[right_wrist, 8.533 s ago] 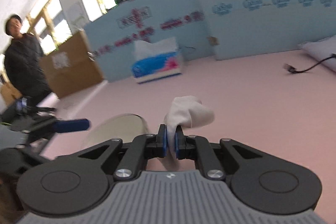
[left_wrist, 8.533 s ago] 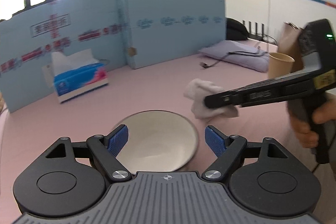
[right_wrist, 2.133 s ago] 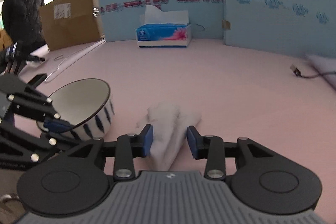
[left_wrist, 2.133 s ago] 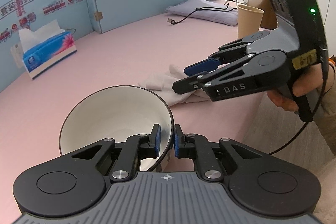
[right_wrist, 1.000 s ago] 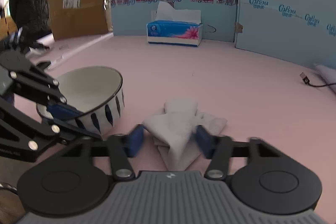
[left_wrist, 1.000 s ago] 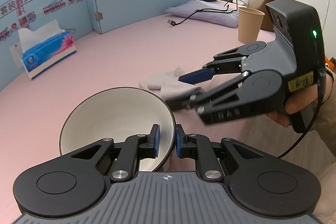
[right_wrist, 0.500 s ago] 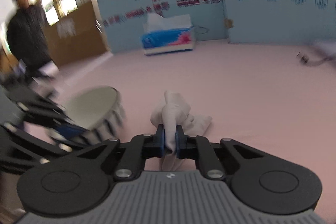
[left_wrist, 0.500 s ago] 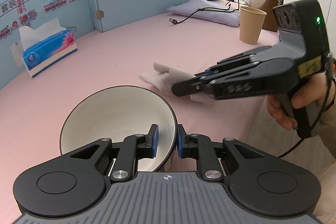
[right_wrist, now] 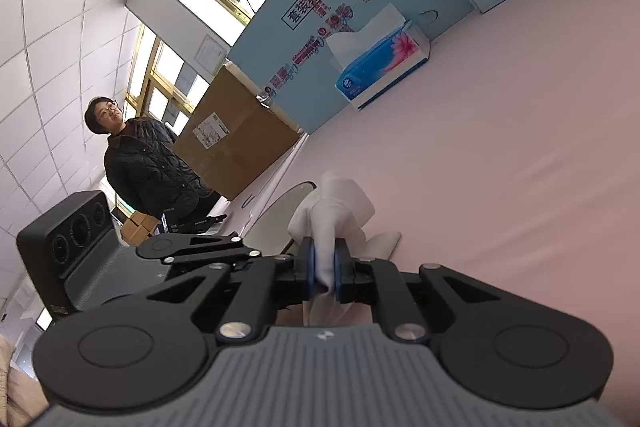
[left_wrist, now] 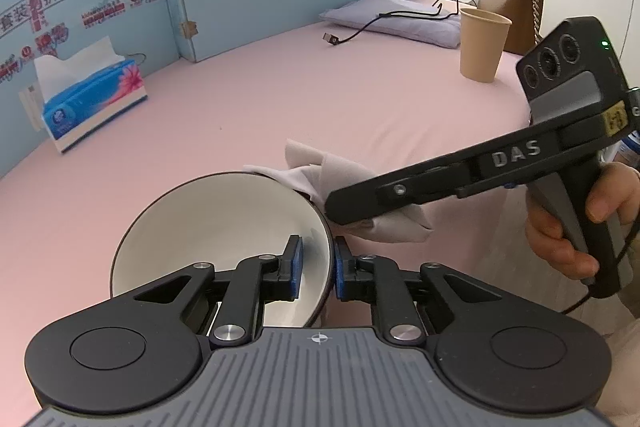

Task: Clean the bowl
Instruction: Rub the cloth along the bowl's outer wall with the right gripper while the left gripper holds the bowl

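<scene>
Half a second ago the right gripper (right_wrist: 325, 269) held the cloth (left_wrist: 344, 183) low over the pink tabletop (left_wrist: 280, 99), beside the bowl (left_wrist: 224, 223); now it has swung up and rolled sideways, so its view shows the tabletop slanting steeply, and the cloth has come up against the bowl's far right rim, one fold lapping over the dark edge. The right gripper is clenched on the cloth, blue pads pressed on the white fabric, loose folds bunching ahead of the fingertips and a tail hanging below. The left gripper (left_wrist: 316, 269) is unchanged: it grips the bowl's near wall, one pad inside against the white glaze and one outside. The bowl sits near the front edge of the tabletop, tilted, its mouth facing up and toward the left wrist camera, near rim lower than far rim; being round, it has no long axis to speak of. The right gripper's body reaches in from the right, its fingers pointing left toward the bowl's rim. Farther back stand a tissue box (left_wrist: 92, 99) by the blue boards at the left edge and a paper cup (left_wrist: 482, 45) toward the right edge
</scene>
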Tool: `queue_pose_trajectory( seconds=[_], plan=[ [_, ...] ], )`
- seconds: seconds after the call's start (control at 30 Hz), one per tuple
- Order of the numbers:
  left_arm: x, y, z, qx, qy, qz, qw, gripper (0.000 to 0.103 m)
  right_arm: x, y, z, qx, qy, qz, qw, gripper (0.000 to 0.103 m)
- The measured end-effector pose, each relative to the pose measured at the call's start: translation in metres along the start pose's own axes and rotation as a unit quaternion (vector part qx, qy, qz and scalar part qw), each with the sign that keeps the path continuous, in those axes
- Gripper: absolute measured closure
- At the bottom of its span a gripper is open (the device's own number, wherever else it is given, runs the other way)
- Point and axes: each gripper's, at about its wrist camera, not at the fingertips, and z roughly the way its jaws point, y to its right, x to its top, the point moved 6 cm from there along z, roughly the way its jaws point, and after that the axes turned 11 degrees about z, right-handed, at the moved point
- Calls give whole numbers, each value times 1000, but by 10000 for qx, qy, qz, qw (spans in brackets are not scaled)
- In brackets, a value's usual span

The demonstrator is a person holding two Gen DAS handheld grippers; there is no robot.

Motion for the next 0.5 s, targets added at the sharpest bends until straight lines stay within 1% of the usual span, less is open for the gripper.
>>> queue_pose_trajectory(
  seconds=[0.1,0.33,0.5],
  plan=[
    [-2,0,-2,-26,-1,5,10000,86,4,-1,6,-55,-20,-68,10000,92],
    [-5,0,-5,-32,12,-2,10000,86,13,4,15,-77,37,-15,10000,92],
    [-6,0,-4,-45,24,-20,10000,84,20,7,24,-97,81,69,9999,92]
  ],
)
